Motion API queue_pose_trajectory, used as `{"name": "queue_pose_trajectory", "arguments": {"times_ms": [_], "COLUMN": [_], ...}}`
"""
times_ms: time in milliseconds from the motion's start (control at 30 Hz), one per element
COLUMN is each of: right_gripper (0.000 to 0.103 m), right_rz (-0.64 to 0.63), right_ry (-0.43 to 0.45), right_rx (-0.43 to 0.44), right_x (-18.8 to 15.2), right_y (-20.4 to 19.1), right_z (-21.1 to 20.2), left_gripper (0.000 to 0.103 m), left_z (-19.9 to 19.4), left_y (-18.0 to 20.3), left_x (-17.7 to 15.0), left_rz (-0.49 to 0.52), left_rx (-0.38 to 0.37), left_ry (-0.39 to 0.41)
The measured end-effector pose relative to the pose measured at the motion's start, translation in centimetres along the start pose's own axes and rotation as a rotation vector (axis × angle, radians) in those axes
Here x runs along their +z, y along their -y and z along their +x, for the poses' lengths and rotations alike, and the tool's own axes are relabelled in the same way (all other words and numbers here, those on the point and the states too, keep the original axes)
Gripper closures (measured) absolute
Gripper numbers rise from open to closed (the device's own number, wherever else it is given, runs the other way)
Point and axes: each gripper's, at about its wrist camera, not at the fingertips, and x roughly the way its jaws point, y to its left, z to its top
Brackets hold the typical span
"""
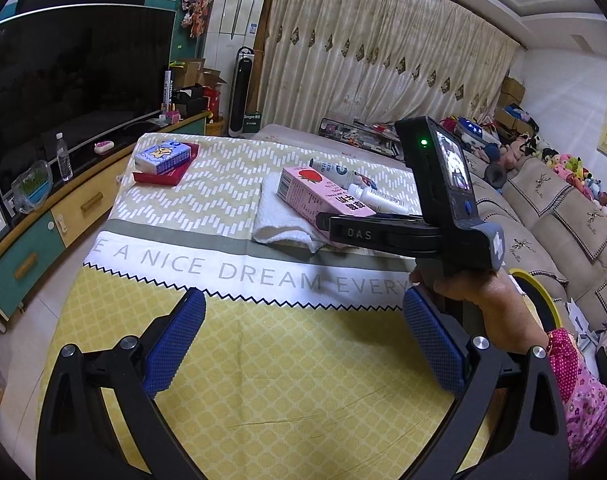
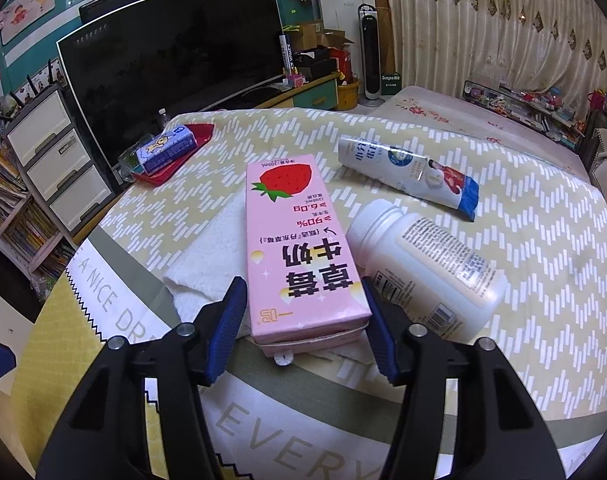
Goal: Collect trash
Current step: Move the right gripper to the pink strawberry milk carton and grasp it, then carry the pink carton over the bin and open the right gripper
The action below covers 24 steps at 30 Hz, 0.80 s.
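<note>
Yellow patterned tablecloth [image 2: 503, 240]: pink strawberry milk carton [image 2: 299, 248] lying on white towel [image 2: 207, 256], between spread right gripper [image 2: 303, 320] pads, seemingly ungripped. Next: squeeze, lift. Left gripper [image 1: 303, 344] spread, empty.

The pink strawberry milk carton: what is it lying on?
The pink strawberry milk carton lies on a folded white towel, which rests on the patterned tablecloth. Whatever is directly beneath the carton is covered.
</note>
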Motion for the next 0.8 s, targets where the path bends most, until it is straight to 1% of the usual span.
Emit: {"name": "queue_pose_trajectory", "arguments": {"times_ms": [67,100,233,367,567,667,800], "right_gripper": [0.05,0.054,0.055,0.055,0.055,0.055,0.055], "right_rz": [0.001,-0.006,-0.034,-0.039,-0.009,0.012,0.046], "right_ry": [-0.002,-0.004,0.008,0.031,0.07,0.106,0.149], "right_rx": [0.003,-0.001,-0.017,-0.017,0.002,0.01,-0.013], "right_x": [0.1,0.1,0.0,0.1,-0.9,-2.4,-4.9], "right_y": [-0.1,-0.2,-1.0,-1.5,-0.6,0.4,2.0], "right_z": [0.1,0.2,-0.2,-2.2,-7.4,-10.9,-14.7], "left_gripper": [0.006,0.006,0.006,0.006,0.006,0.006,0.006], "left_z": [0.1,0.1,0.1,0.0,-0.2,-0.1,-0.2], "left_y": [0.1,0.2,0.2,0.3,0.5,0.6,1.1], "left_x": [-0.1,-0.1,-0.1,-0.1,-0.1,-0.2,-0.2], "left_rz": [0.001,0.002,0.0,-0.003,0.002,0.002,0.014], "left_rx": [-0.001,-0.001,0.002,0.006,0.002,-0.003,-0.012], "left_ry": [-0.002,-0.002,-0.002,-0.001,0.004,0.002,0.005]}}
